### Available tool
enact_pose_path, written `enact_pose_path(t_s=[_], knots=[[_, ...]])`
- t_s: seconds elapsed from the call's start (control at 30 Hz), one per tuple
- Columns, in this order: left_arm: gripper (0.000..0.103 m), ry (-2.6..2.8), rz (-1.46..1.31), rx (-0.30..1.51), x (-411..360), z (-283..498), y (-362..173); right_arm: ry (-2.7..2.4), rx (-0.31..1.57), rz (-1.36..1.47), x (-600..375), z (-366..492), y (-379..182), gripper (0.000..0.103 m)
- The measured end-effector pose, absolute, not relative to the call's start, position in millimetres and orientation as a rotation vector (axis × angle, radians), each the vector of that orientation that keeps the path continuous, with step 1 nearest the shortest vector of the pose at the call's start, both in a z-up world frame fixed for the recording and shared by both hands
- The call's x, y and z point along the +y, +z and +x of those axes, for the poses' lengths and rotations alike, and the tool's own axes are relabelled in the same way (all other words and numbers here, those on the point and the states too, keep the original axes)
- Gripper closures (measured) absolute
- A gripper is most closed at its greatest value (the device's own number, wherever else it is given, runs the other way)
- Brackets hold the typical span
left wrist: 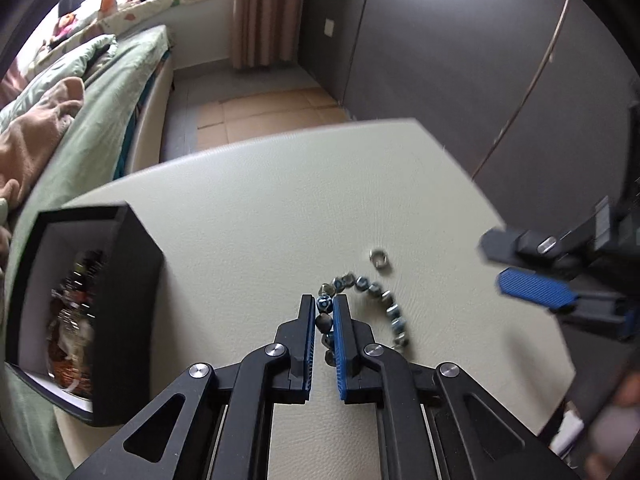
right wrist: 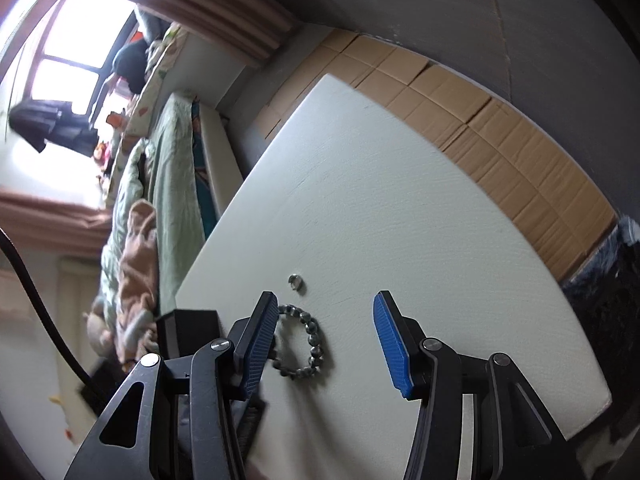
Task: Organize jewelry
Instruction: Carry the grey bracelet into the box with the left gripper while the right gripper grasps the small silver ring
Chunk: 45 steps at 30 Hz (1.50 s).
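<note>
A bracelet of dark blue and grey beads (left wrist: 394,312) lies in a loop on the cream table top (left wrist: 280,200). My left gripper (left wrist: 324,304) is shut on the loop's left side, with beads pinched between its blue pads. A small silver ring (left wrist: 379,258) rests just beyond the bracelet. In the right wrist view the bracelet (right wrist: 314,340) and ring (right wrist: 295,281) lie by the left finger of my right gripper (right wrist: 326,298), which stands open with nothing between its pads. That right gripper (left wrist: 494,262) hangs at the right in the left wrist view.
An open black box (left wrist: 120,312) with a white lining holds several pieces of jewelry at the table's left; it also shows in the right wrist view (right wrist: 188,332). A bed with green bedding (left wrist: 108,112) runs along the left. Cardboard covers the floor (right wrist: 500,136) beyond the table.
</note>
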<state>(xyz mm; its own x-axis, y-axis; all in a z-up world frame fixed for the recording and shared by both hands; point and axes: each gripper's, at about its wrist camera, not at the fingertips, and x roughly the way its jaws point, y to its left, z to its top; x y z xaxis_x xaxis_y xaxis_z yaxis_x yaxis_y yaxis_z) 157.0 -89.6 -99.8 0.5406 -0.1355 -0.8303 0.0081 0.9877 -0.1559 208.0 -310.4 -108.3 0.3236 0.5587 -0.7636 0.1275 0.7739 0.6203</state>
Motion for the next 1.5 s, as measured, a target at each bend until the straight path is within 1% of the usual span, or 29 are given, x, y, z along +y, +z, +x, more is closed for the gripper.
enact_pose_path(t_s=[0.23, 0.33, 0.4, 0.5, 0.8, 1.1, 1.17, 1.23, 1.3, 1.5], knots=[[0.094, -0.089, -0.25, 0.931, -56.9, 153.7, -71.2, 0.328, 1.204, 0.523, -284.2, 214.3, -106.5, 0.053], [0.094, -0.083, -0.275, 0.912, -46.1, 153.8, -62.8, 0.331, 1.203, 0.455, -272.4, 218.2, -108.6, 0.058], [0.094, -0.08, -0.304, 0.899, -36.3, 151.5, -58.6, 0.334, 1.202, 0.412, -264.0, 220.6, -109.6, 0.064], [0.094, -0.08, -0.339, 0.884, -23.0, 148.8, -51.7, 0.339, 1.202, 0.348, -252.3, 224.0, -112.3, 0.067], [0.094, -0.072, -0.412, 0.839, 6.8, 141.4, -36.9, 0.309, 1.184, 0.182, -230.7, 225.4, -113.9, 0.068], [0.094, -0.048, -0.484, 0.783, 41.5, 134.1, -21.0, 0.257, 1.12, -0.044, -201.4, 215.6, -112.9, 0.069], [0.094, -0.027, -0.503, 0.77, 54.5, 131.1, -18.5, 0.237, 1.111, -0.119, -193.5, 210.9, -113.0, 0.073], [0.094, -0.01, -0.515, 0.762, 64.7, 128.1, -16.9, 0.234, 1.096, -0.167, -188.7, 205.2, -112.0, 0.079], [0.094, 0.016, -0.524, 0.758, 74.5, 124.8, -16.9, 0.251, 1.097, -0.164, -189.2, 203.1, -110.4, 0.09], [0.094, 0.062, -0.538, 0.767, 91.6, 120.3, -22.0, 0.266, 1.094, -0.15, -190.1, 198.0, -106.2, 0.09]])
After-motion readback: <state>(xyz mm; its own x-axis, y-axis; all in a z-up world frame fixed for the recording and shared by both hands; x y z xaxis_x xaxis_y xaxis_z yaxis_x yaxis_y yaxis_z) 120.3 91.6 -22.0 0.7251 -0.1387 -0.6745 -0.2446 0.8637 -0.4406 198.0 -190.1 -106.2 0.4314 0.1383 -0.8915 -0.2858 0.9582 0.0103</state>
